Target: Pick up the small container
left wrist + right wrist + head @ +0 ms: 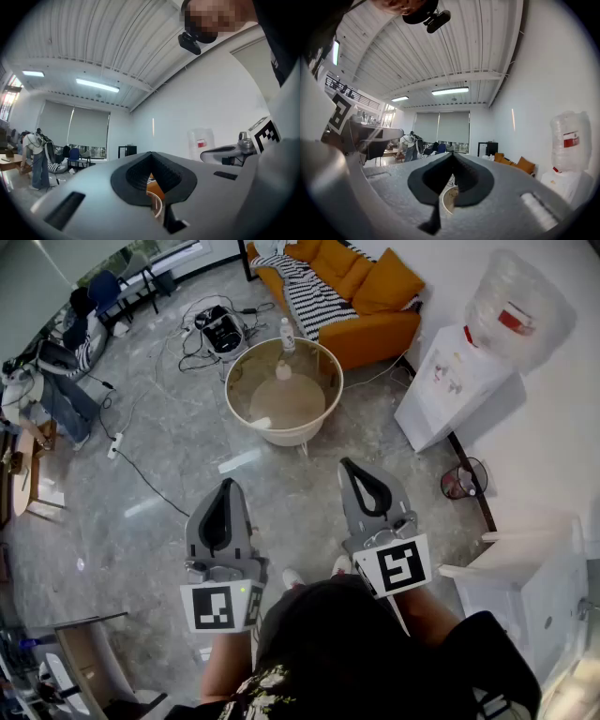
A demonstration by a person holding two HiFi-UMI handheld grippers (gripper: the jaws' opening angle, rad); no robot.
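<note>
head: steeply down | gripper views: forward along jaws | shared: tub (284,390)

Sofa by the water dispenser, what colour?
Orange sofa, with a black-and-white striped cloth draped over it. The head view shows it best.

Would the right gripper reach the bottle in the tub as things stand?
Likely not yet: the right gripper is shut and short of the tub, with the bottle at its far side. Nothing blocks the way.
</note>
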